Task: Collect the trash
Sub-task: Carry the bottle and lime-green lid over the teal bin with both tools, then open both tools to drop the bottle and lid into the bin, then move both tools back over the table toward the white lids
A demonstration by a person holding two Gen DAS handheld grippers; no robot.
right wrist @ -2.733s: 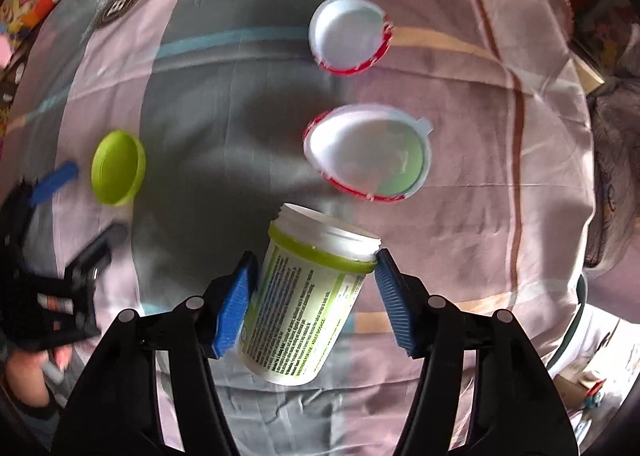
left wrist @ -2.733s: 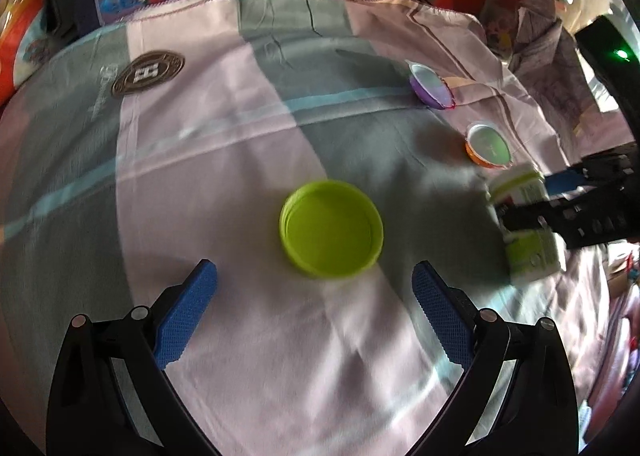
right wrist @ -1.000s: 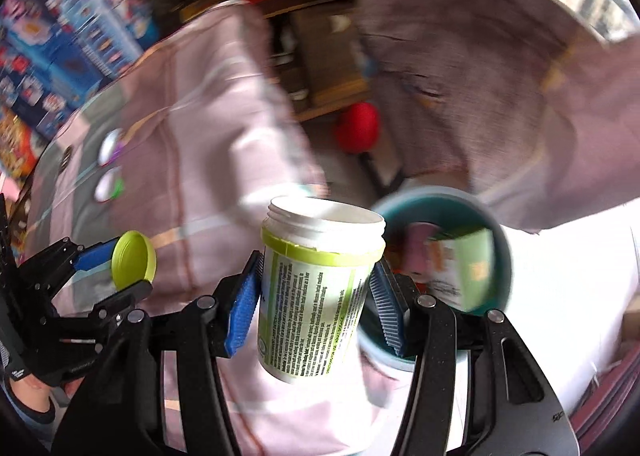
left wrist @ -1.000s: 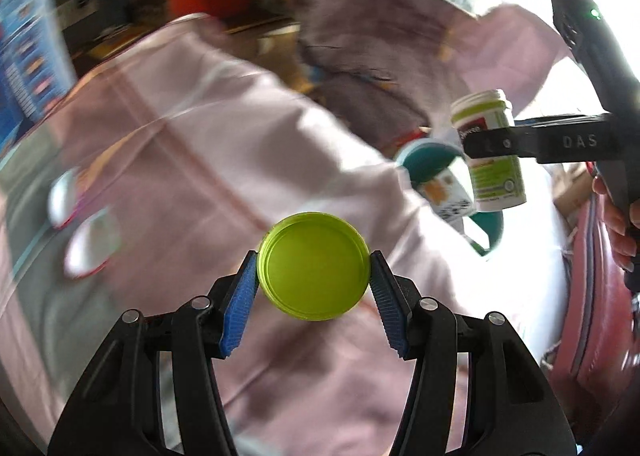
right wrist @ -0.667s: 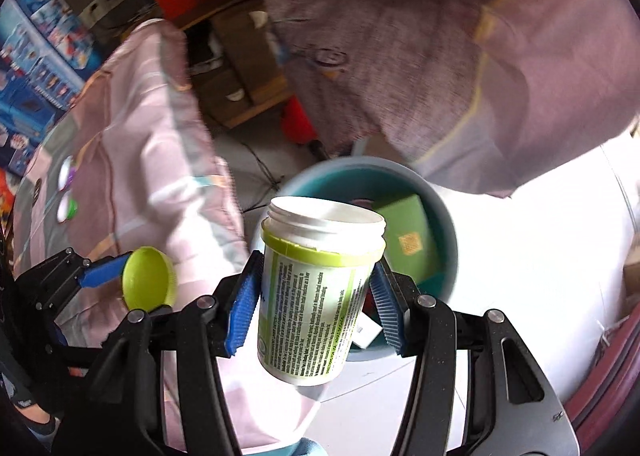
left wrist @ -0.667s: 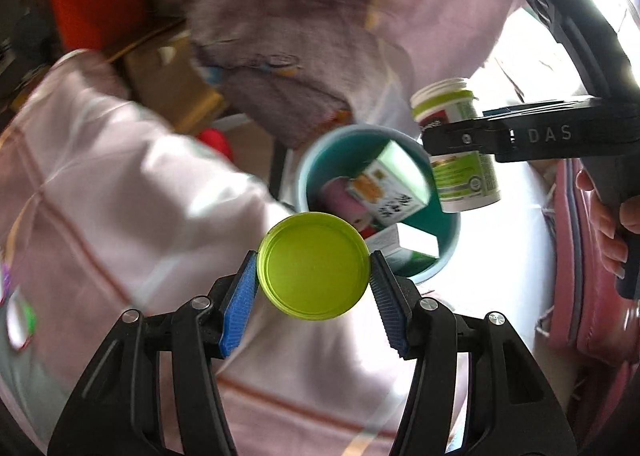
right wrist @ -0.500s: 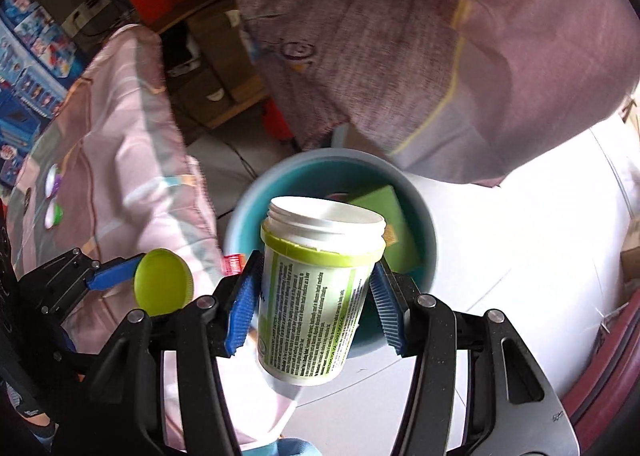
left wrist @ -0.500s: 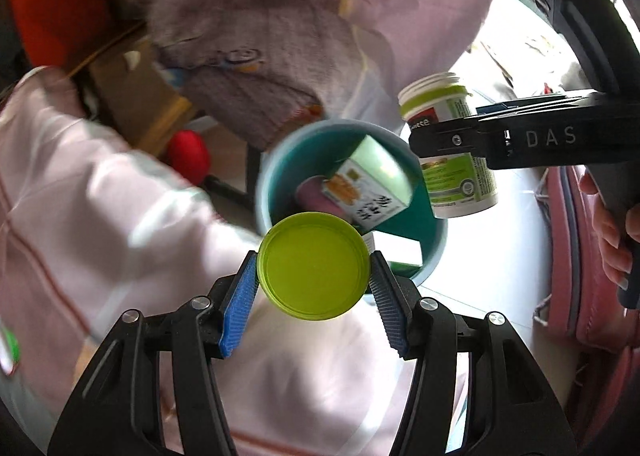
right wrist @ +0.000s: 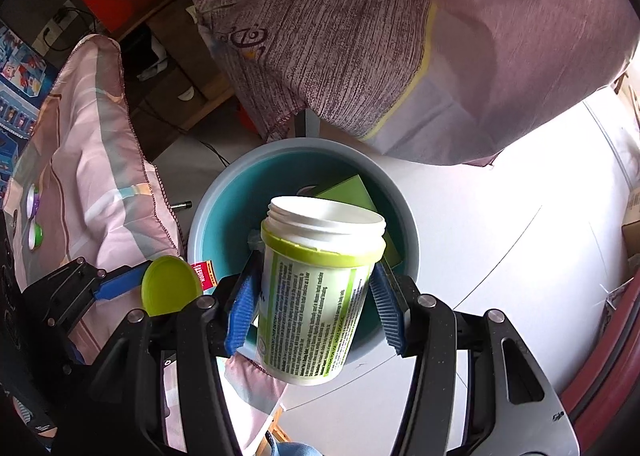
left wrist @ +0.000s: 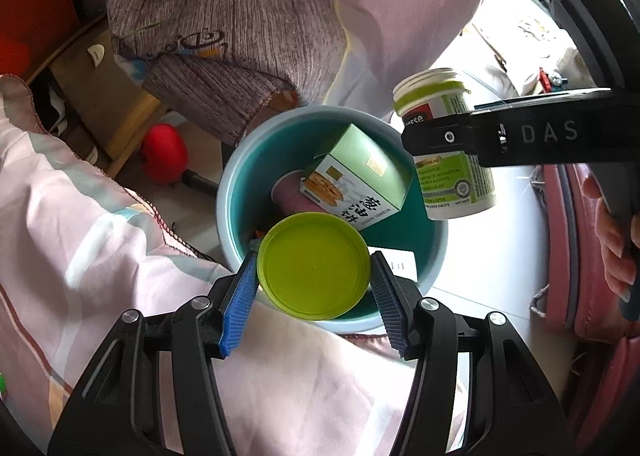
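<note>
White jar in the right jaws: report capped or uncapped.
Uncapped: the white jar shows a bare threaded neck, and the green lid sits in the left jaws.

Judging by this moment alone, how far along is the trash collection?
Partly done: a green carton already lies in the teal bin. In hand: the left gripper holds the green lid and the right gripper holds the white jar, both over the bin. Left: dropping both, then two small lids on the cloth.

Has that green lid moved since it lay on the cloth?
Yes. The green lid, shut in the left tool, now hangs over the teal bin rim.
</note>
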